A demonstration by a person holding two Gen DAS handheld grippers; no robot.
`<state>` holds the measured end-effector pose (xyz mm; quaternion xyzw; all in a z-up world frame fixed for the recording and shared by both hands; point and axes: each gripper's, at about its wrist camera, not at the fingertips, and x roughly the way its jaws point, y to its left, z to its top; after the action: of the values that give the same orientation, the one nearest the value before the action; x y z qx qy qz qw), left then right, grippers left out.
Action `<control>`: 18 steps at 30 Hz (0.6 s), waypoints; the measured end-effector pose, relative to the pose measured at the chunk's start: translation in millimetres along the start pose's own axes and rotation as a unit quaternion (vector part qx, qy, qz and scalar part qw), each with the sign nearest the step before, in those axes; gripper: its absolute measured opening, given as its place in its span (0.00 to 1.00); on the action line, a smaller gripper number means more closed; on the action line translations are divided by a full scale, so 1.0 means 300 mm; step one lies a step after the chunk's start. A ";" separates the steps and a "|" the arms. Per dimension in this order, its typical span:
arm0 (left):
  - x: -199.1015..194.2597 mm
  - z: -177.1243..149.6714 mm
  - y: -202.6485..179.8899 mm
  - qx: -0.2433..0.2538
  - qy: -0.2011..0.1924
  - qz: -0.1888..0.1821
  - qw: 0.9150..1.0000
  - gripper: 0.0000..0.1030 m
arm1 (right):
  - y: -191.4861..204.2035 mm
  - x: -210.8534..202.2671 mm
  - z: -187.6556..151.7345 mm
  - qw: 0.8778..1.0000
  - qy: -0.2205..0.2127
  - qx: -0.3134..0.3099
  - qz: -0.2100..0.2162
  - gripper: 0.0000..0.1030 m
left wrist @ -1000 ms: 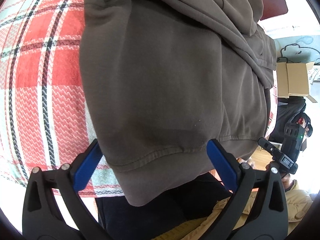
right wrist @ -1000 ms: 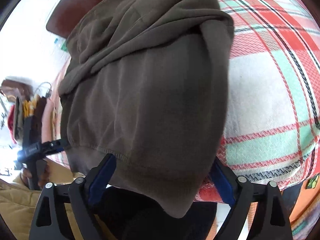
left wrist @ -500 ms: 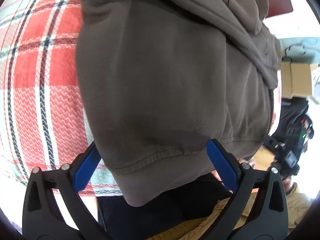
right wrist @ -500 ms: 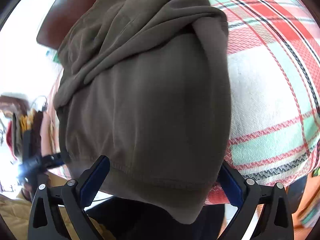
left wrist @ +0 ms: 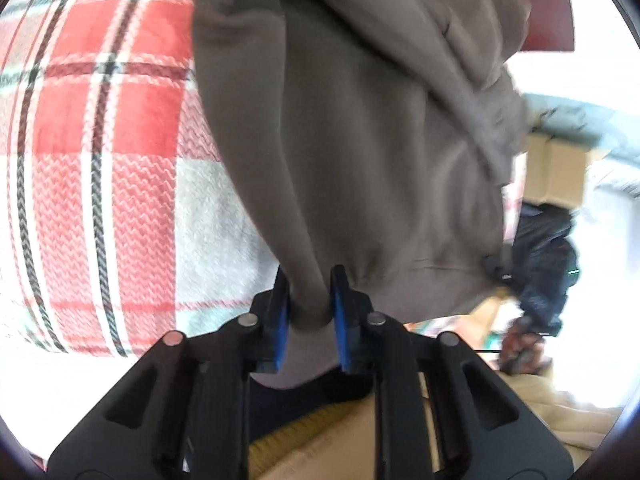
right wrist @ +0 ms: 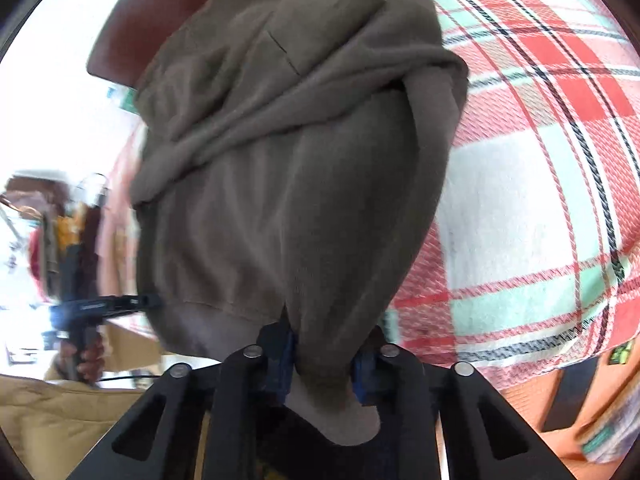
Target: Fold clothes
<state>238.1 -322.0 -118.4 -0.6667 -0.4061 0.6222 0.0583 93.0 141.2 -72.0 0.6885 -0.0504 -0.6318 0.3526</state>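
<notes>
A brown sweatshirt (left wrist: 360, 140) lies on a red, white and green plaid blanket (left wrist: 100, 160), its ribbed hem hanging over the near edge. My left gripper (left wrist: 309, 280) has its jaws closing, and the blue pads pinch a bunched fold of the hem at one corner. In the right wrist view the same sweatshirt (right wrist: 288, 184) fills the middle, with a sleeve folded across its upper part. My right gripper (right wrist: 324, 344) is closing too and clamps the hem at the other corner, the cloth gathered between its pads. Each gripper shows at the edge of the other's view.
The plaid blanket (right wrist: 540, 200) spreads bare beside the garment. A dark red-brown board (left wrist: 548, 8) stands beyond it. A cardboard box (left wrist: 556, 172) sits off the bed's side. The person's tan sleeve (right wrist: 52, 420) and hand are low in frame.
Both grippers went from wide open around the hem to clamped on it. The hem is now bunched and drawn up slightly between each pair of pads.
</notes>
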 end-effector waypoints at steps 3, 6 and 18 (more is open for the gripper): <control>-0.050 0.010 0.009 -0.009 0.001 -0.042 0.999 0.21 | 0.012 -0.049 0.034 0.999 -0.002 0.012 0.043 0.18; -0.082 0.028 0.001 -0.020 0.006 -0.076 0.997 0.21 | 0.016 -0.090 0.074 0.995 -0.010 0.042 0.088 0.16; -0.148 0.123 -0.099 -0.077 -0.009 -0.220 0.972 0.21 | 0.082 -0.183 0.309 0.967 -0.081 0.098 0.221 0.11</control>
<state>196.4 -345.3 -74.3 -0.5579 -0.5902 0.5667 0.1390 7.6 112.0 -8.5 0.6380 -0.2917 -0.5838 0.4087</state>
